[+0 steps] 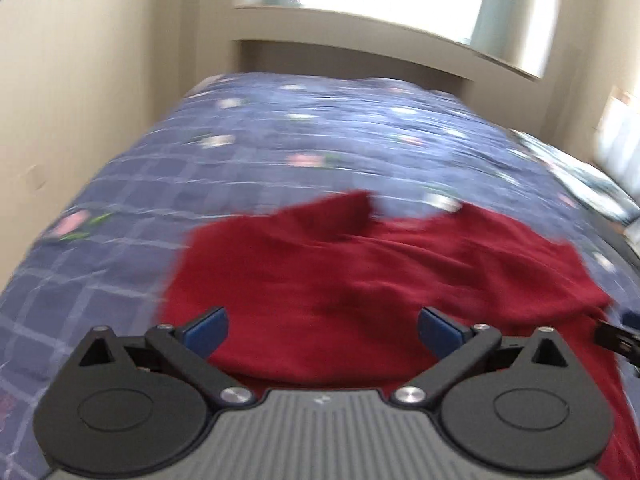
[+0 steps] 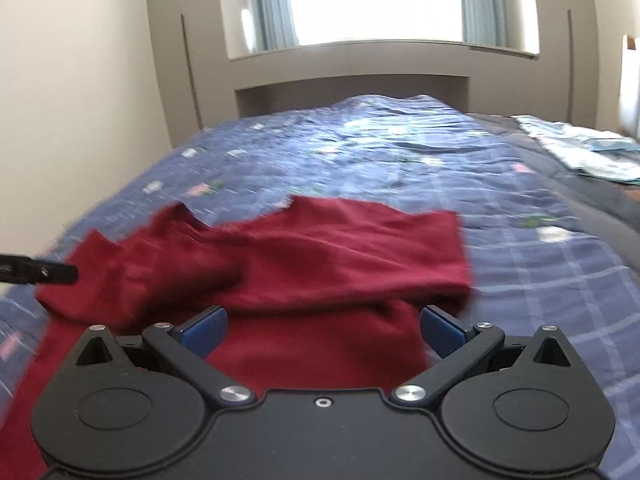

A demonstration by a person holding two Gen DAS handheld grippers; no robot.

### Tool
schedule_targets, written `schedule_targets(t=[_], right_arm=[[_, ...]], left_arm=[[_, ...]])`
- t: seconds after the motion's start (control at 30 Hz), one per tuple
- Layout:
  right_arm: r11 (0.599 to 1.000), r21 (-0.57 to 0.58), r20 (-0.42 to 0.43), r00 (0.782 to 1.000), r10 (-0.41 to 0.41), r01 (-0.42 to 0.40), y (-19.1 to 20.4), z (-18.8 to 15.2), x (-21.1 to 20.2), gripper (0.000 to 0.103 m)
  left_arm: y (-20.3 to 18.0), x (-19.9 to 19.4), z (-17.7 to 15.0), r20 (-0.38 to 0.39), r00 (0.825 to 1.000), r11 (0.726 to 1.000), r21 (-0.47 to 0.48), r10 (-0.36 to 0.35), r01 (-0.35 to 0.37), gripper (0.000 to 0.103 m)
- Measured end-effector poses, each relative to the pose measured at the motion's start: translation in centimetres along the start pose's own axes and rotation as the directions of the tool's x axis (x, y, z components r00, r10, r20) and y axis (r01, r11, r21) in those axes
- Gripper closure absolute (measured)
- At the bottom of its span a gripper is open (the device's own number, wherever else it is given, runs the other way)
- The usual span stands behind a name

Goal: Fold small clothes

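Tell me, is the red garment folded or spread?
Partly folded: the red garment lies rumpled on the bed, with one layer lying over another.

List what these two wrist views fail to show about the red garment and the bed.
- Red garment: its near edge is hidden behind the left gripper body in the left wrist view, and behind the right gripper in the right wrist view.
- Garment type: crumpled and motion-blurred, cannot tell.
- Blue quilt: print blurred.
- Pale cloth: cut off at the right edge.
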State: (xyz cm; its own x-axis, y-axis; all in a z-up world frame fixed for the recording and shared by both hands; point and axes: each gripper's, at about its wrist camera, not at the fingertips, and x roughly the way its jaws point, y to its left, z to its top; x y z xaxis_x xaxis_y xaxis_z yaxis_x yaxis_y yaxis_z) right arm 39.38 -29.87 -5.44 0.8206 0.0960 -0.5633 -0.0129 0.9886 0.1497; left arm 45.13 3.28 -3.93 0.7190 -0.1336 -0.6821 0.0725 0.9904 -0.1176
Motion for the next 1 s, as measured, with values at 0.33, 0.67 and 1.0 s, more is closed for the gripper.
schedule_targets(t=[0.33,0.67,1.0], right_arm=[[0.995,0.071,-0.036,0.997,0.069,-0.067,9.3,4.1,9.2,0.005],[0.990,0.120,-0.072,0.995,-0.068,0.076,3.6,0.1,6.9,0.066],[0.996,0.051,-0.021,0.997,0.076,-0.075,1.8,1.5,4.5,0.034]], left_arm=[[8.5,3.9,1.4,-0.044,0.982,0.946,-0.264,0.182,-0.187,0.000],[9.2,4.8,0.7,-0.035,0.988,0.962,-0.225,0.152,-0.156,0.000],[11.0,6.1,3.9,0.013,0.998,0.988,-0.142,0.066,-0.063,0.001]])
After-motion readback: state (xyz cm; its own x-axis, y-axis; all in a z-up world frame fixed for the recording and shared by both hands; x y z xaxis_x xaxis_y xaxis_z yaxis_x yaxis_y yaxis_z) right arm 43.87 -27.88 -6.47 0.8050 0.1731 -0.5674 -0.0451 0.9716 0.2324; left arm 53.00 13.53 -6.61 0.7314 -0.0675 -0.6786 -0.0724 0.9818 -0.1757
